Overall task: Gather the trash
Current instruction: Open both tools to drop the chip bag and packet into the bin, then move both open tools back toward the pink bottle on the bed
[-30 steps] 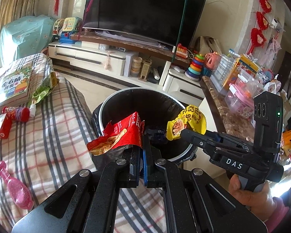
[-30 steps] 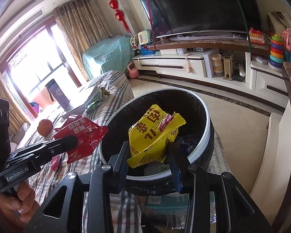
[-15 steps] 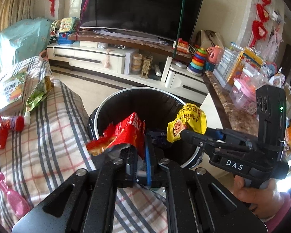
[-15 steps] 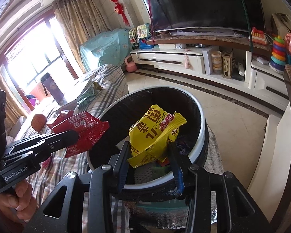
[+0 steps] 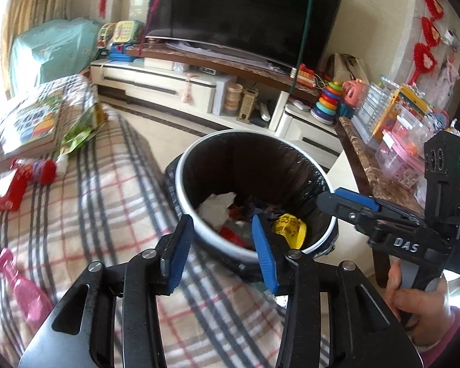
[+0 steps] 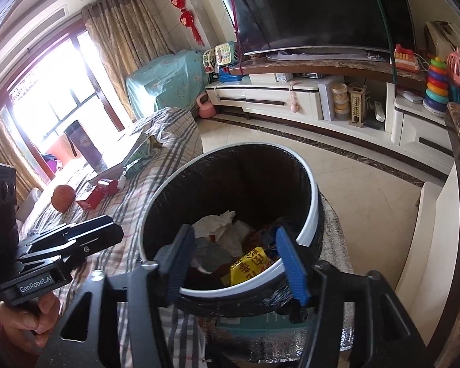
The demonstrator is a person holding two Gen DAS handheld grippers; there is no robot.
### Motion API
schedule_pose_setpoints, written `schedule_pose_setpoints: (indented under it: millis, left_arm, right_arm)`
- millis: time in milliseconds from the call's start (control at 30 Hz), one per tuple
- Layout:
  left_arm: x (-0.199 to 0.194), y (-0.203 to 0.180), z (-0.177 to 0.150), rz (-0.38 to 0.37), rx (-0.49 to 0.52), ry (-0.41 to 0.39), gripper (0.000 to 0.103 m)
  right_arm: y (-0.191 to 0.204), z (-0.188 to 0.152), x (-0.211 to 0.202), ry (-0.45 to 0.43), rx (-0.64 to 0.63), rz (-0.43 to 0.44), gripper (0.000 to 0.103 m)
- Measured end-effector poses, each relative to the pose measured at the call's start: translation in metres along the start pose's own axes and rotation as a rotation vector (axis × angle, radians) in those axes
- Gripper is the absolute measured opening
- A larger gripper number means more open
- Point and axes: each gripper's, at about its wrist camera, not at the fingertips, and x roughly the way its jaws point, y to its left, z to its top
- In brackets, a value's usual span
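Both grippers are hanging over the bin point(image 5: 319, 181), which is standing on the floor just beside the plaid-covered couch point(image 5: 107, 202). The left gripper point(image 5: 222, 239) is holding its 2 blue-padded jaws wide apart with nothing between them, its tips sitting over the bin's near rim. The right gripper point(image 6: 236, 257) is likewise spreading its jaws wide and gripping nothing, framing the bin's inside.

The yellow wrapper point(image 6: 251, 263) is lying inside the bin near the closer wall, next to crumpled white paper point(image 6: 214, 224) and other dark scraps. From the left camera the same yellow wrapper point(image 5: 291, 227) is showing just past the right finger, with a bit of red packaging point(image 5: 233, 236) lying beside it in the bin.

On the couch, a green packet point(image 5: 79, 128) is resting against a book point(image 5: 30, 125), with a red box point(image 5: 3, 190) and a pink toy point(image 5: 24, 288) lying well apart from the bin.
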Motion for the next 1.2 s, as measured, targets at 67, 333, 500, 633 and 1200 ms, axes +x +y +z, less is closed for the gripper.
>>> schedule_pose_setpoints:
  millis: [67, 333, 500, 633, 1200]
  left_arm:
    - [-0.005, 0.009, -0.006, 0.009, -0.029, 0.002, 0.04]
    - [-0.027, 0.04, -0.03, 0.05, -0.125, -0.005, 0.045]
    - [-0.042, 0.058, -0.045, 0.077, -0.161, -0.012, 0.046]
    - [-0.055, 0.075, -0.058, 0.105, -0.197, -0.018, 0.046]
    - [-0.104, 0.153, -0.097, 0.219, -0.34, -0.048, 0.049]
  right_arm:
    - [0.003, -0.002, -0.003, -0.011, 0.003, 0.007, 0.073]
    - [0.019, -0.006, -0.006, -0.014, 0.011, 0.036, 0.084]
    - [0.034, -0.011, -0.007, -0.017, 0.002, 0.058, 0.086]
    - [0.049, -0.015, -0.006, -0.013, -0.016, 0.083, 0.087]
    - [0.14, -0.044, 0.027, 0.077, -0.151, 0.227, 0.087]
